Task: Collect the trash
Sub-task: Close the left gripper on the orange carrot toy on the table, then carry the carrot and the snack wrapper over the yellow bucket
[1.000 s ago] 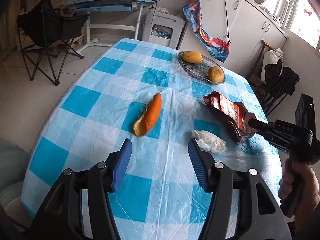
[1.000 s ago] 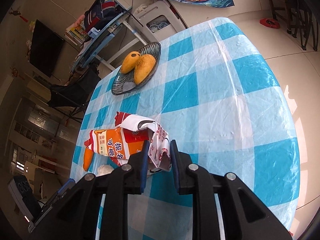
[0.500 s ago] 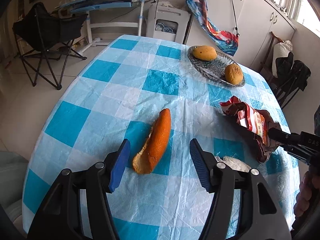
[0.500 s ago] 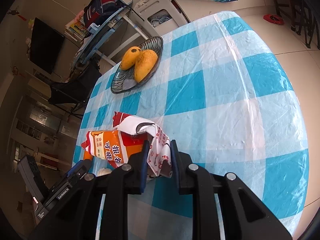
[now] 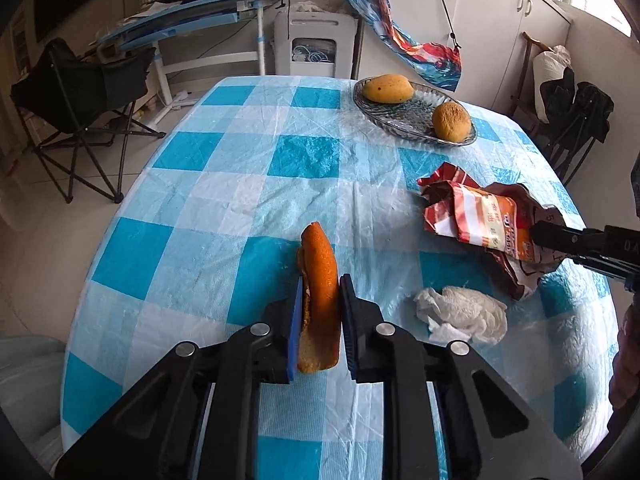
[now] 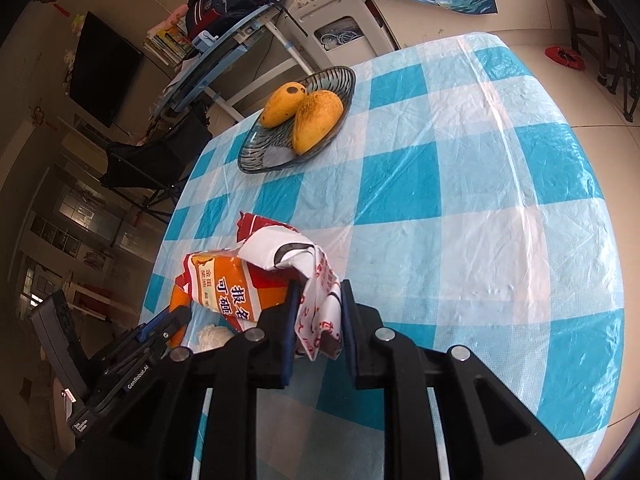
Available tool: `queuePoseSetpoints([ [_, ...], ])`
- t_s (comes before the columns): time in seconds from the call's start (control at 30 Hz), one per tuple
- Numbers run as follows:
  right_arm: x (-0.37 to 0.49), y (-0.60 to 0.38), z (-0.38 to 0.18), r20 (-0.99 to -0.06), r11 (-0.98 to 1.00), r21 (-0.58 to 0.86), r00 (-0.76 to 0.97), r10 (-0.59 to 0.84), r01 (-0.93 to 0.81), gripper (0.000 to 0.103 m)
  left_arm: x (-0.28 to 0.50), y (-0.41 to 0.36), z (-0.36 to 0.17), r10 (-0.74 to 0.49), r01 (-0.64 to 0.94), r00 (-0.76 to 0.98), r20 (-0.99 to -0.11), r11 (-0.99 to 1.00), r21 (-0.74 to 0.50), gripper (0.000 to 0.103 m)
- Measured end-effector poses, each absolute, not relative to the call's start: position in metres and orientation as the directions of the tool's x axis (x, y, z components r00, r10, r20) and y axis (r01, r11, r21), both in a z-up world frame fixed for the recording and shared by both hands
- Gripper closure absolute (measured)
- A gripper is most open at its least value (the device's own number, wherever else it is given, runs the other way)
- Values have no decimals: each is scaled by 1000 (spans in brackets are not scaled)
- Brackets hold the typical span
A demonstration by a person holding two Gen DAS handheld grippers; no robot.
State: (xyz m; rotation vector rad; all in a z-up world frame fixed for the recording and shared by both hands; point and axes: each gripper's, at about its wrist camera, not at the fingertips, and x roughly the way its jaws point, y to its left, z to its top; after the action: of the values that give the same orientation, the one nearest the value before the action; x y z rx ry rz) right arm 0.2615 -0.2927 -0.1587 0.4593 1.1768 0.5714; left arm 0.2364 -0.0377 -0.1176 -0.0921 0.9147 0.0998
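Note:
A long orange peel (image 5: 316,248) stands on edge on the blue-checked tablecloth (image 5: 224,184). My left gripper (image 5: 322,282) has its jaws closing, and the blue pads press on the peel's near half. An orange and red snack bag (image 6: 236,284) hangs crumpled from my right gripper (image 6: 318,286), whose jaws are closing on the bag's white folded end. In the left wrist view the same bag (image 5: 480,216) lies right of the peel with the right gripper (image 5: 560,240) on it. A crumpled white tissue (image 5: 460,312) lies loose between both grippers.
A glass dish (image 5: 404,120) with two mangoes (image 5: 386,88) sits at the far side of the table. A black folding chair (image 5: 80,92) and a desk (image 5: 192,16) stand beyond the table's left edge. A person's hand (image 5: 624,360) shows at the right.
My left gripper slid forward over the peel and its jaws went from wide apart to clamped on it. The right gripper stayed put with the bag.

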Motion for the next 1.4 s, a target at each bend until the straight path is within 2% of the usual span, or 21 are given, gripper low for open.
queuePoseSetpoints([
  [0.4,241,-310,-135,-706,783,602,354,613,-155,85,185,-55,-97,51,-46,646,-762,999,27,86],
  [0.73,222,-313,-116,-680,774,613,393,619,-157,85,154,-56,-84,47,-32,677,-734,999,35,86],
  [1.1,204,-308,-96,-629,747,639,434,645,-183,85,132,-31,-69,-40,-50,715,-698,993,-107,86],
  [1.4,202,-294,-102,-626,734,648,406,666,-205,85,130,-24,-74,-54,-67,711,-701,987,-144,86],
])
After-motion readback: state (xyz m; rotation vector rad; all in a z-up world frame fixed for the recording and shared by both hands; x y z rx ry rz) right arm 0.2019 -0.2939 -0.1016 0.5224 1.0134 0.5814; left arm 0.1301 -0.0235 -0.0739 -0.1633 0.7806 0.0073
